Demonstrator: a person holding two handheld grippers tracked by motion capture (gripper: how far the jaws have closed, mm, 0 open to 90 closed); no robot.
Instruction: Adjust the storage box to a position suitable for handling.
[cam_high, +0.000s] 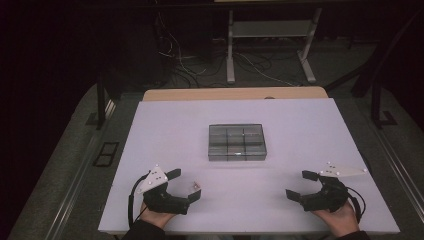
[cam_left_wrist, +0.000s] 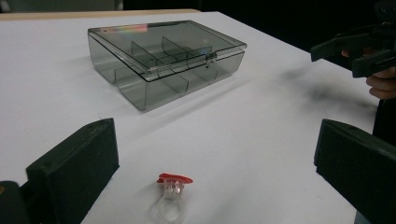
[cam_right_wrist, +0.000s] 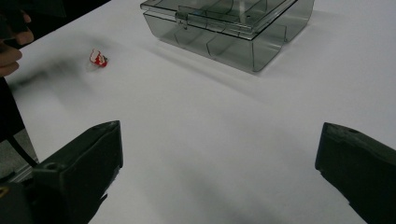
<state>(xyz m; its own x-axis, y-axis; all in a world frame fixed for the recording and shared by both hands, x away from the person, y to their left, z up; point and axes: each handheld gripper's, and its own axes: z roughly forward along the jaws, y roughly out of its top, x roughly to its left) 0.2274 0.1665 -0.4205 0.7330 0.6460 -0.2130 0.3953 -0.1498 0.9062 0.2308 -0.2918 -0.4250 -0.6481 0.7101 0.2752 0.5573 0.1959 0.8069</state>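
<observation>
Ring between open left claw's jaws

Ring (cam_left_wrist: 172, 198), clear with a red top, lay on the white surface (cam_high: 300, 125) between the wide-open jaws of the left claw (cam_high: 183, 183), touching neither. Beyond it, well ahead, sat the closed smoky compartment box (cam_high: 236, 142). Right claw (cam_high: 301, 185) also gaped empty, far from the ring.
</observation>
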